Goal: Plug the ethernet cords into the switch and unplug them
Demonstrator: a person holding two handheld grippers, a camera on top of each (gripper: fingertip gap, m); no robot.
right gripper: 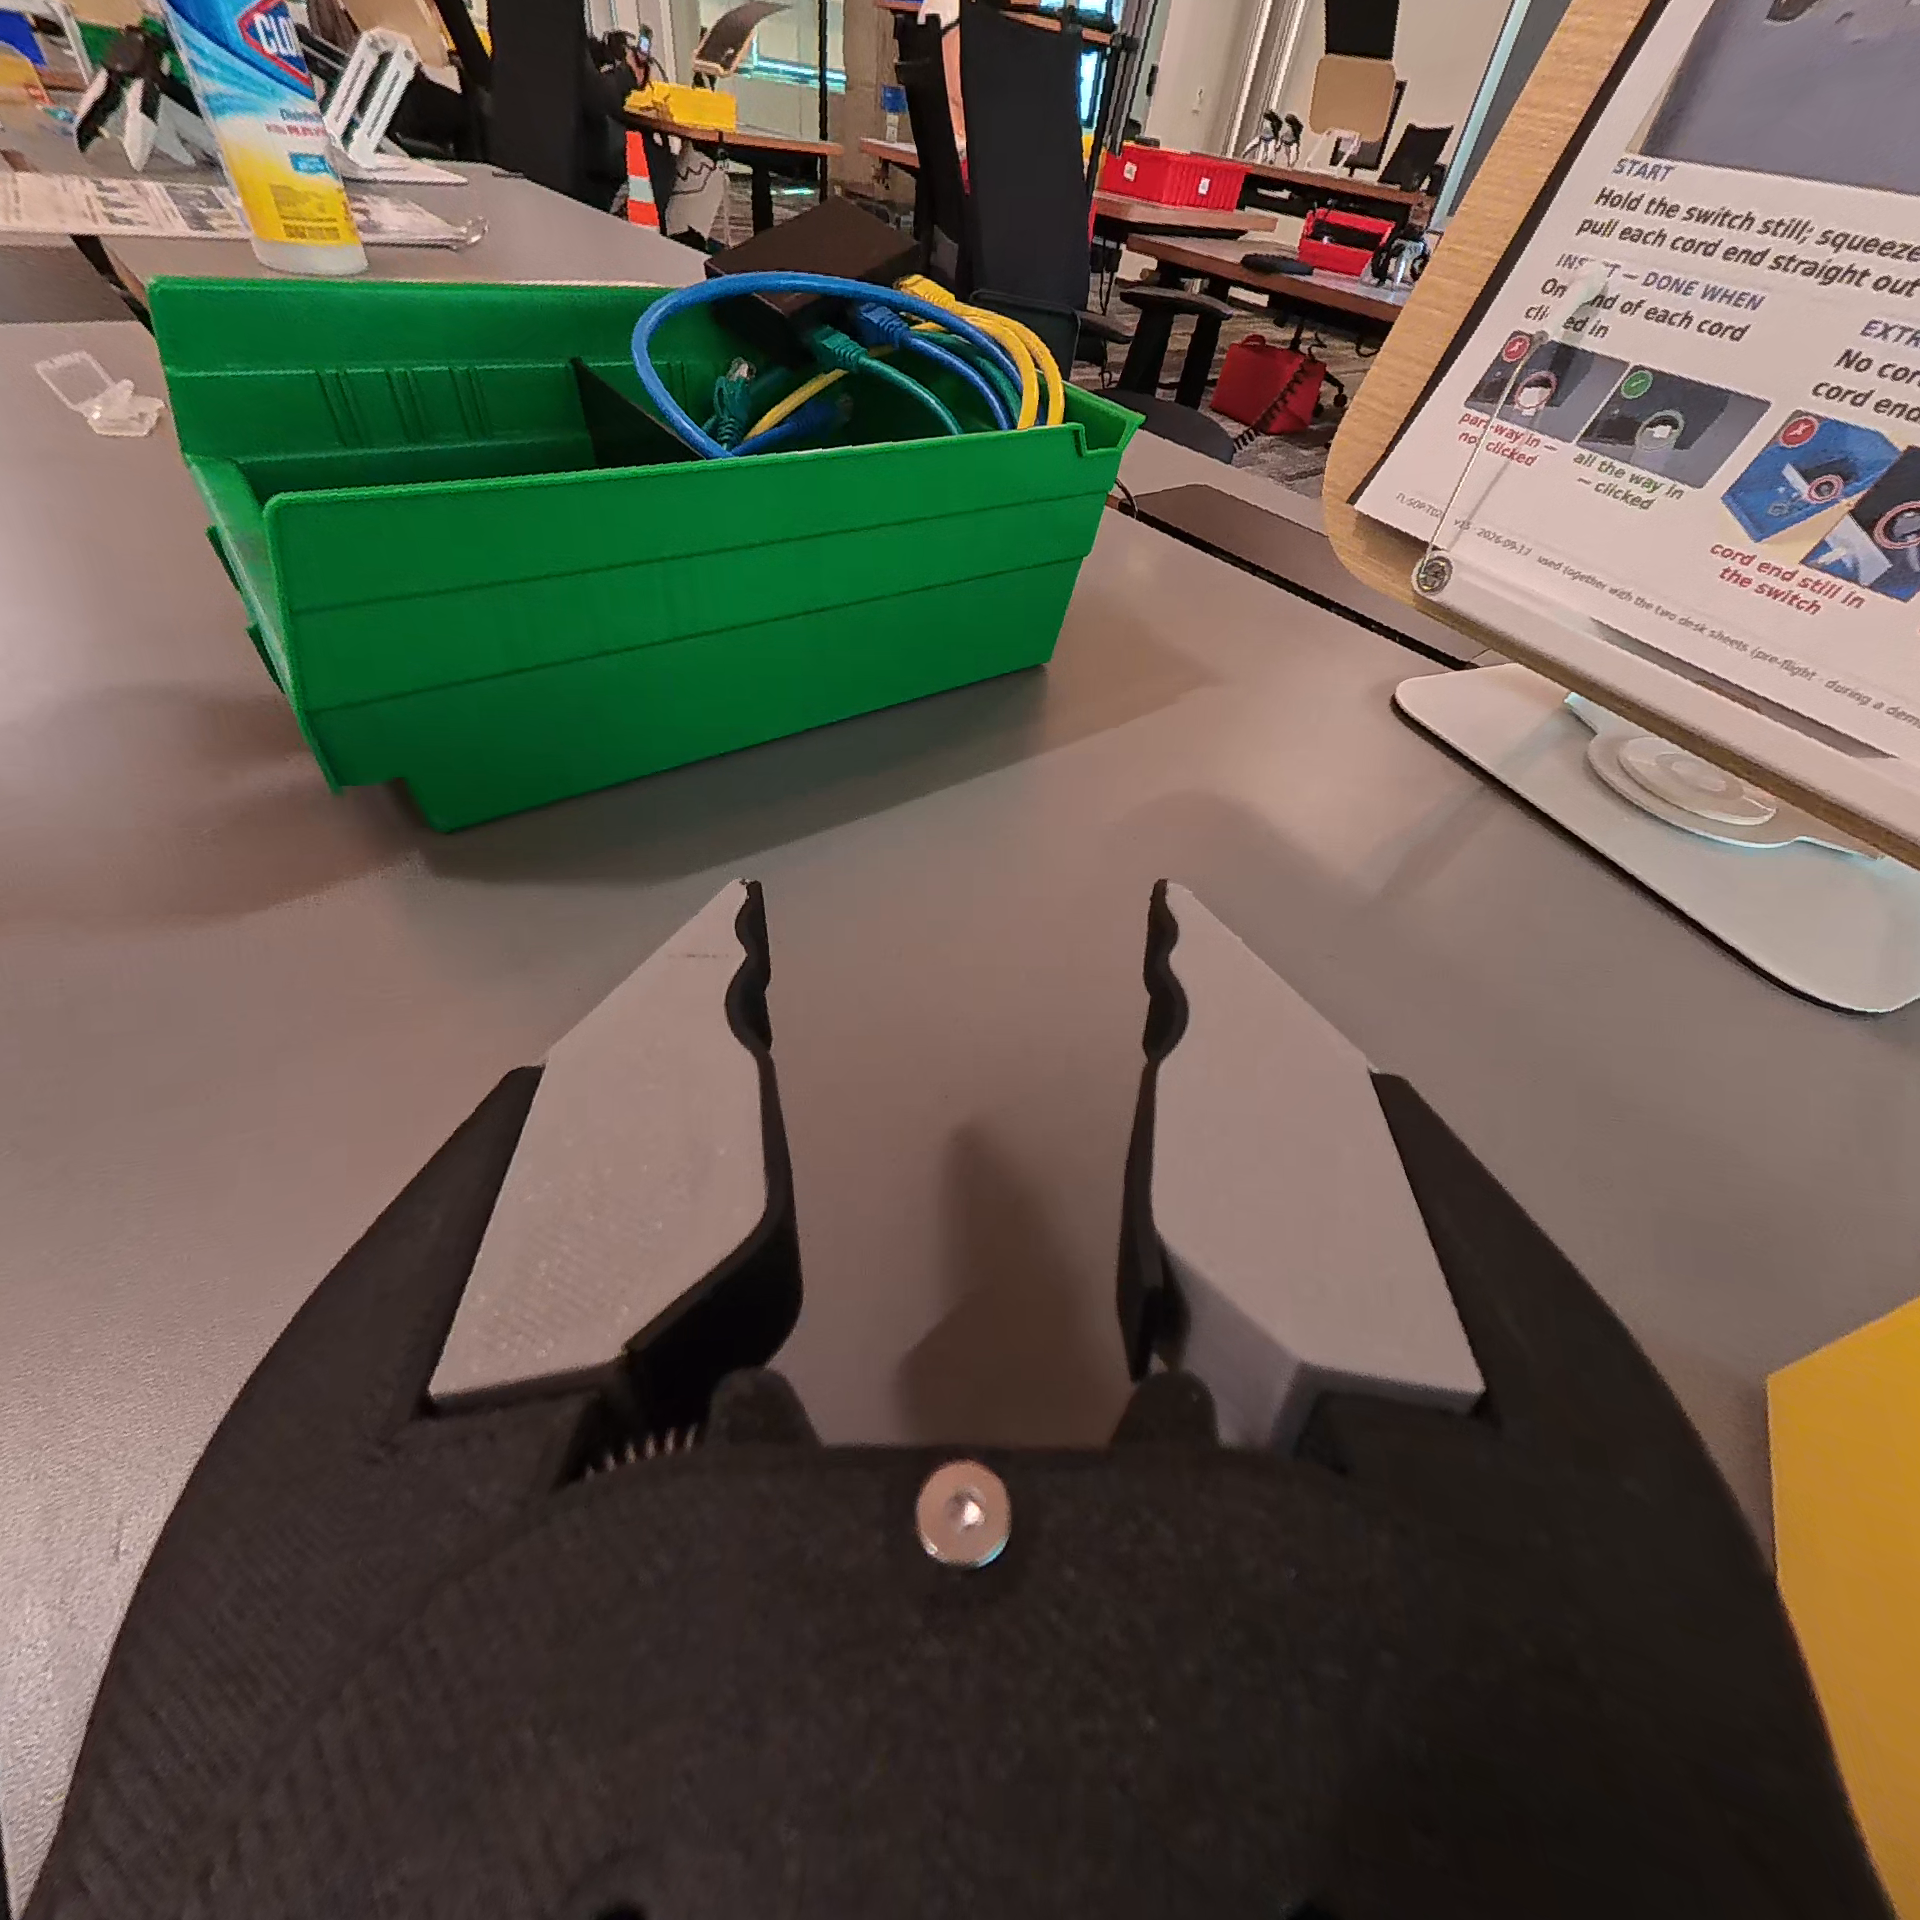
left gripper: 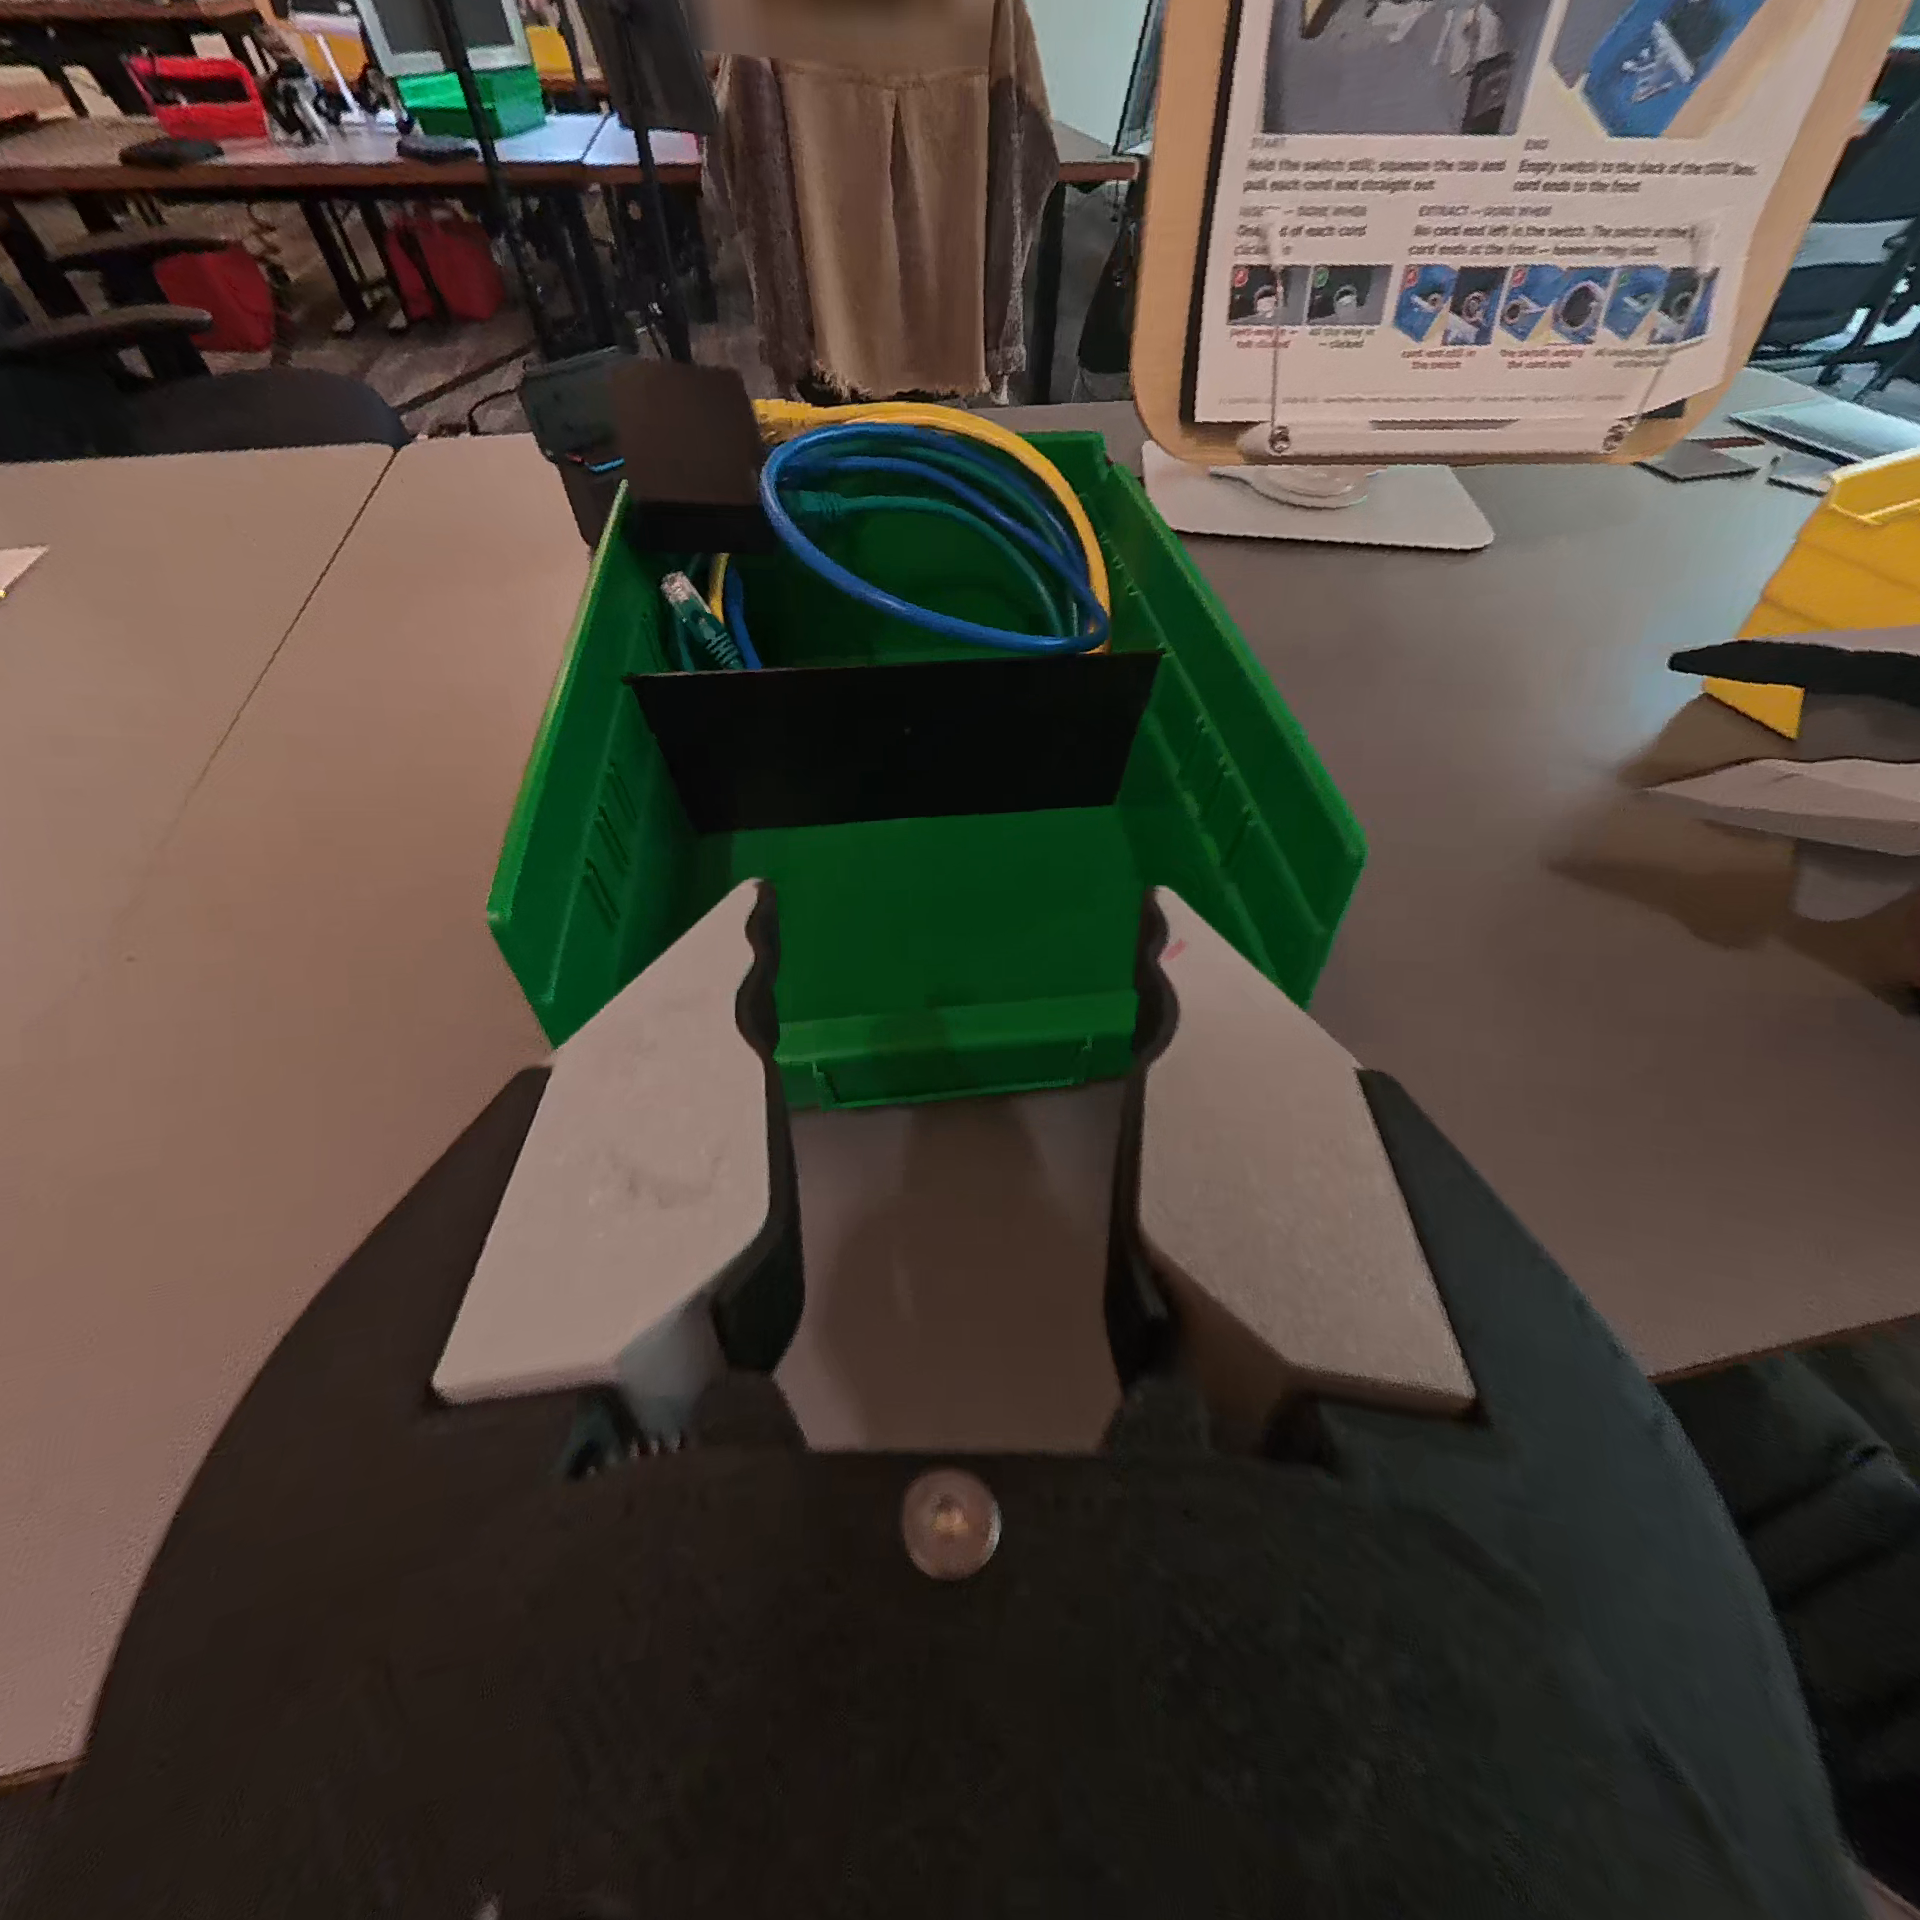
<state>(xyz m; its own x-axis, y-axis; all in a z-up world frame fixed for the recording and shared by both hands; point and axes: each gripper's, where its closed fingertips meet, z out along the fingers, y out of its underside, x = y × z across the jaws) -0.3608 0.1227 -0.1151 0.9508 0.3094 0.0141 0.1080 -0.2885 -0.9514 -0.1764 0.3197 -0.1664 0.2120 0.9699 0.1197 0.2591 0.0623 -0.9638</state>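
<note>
Cords [right gripper: 831,364] and black switch [right gripper: 821,255] inside green bin's [right gripper: 675,582] rear compartment.

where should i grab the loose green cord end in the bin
Grip the green cord end on its boot just behind the clear plug, coming from above: it points up in the green bin's rear compartment, behind the black divider; walls block sideways approaches.

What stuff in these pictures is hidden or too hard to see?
- Switch, left wrist view: only its dark back shows, so its ports are hidden.
- Cords, right wrist view: the tangle hides which plug belongs to which cord.
- Green bin, right wrist view: its near wall hides the floor inside.
- Right hand-held gripper, left wrist view: blurred and cut off by the edge.
</note>
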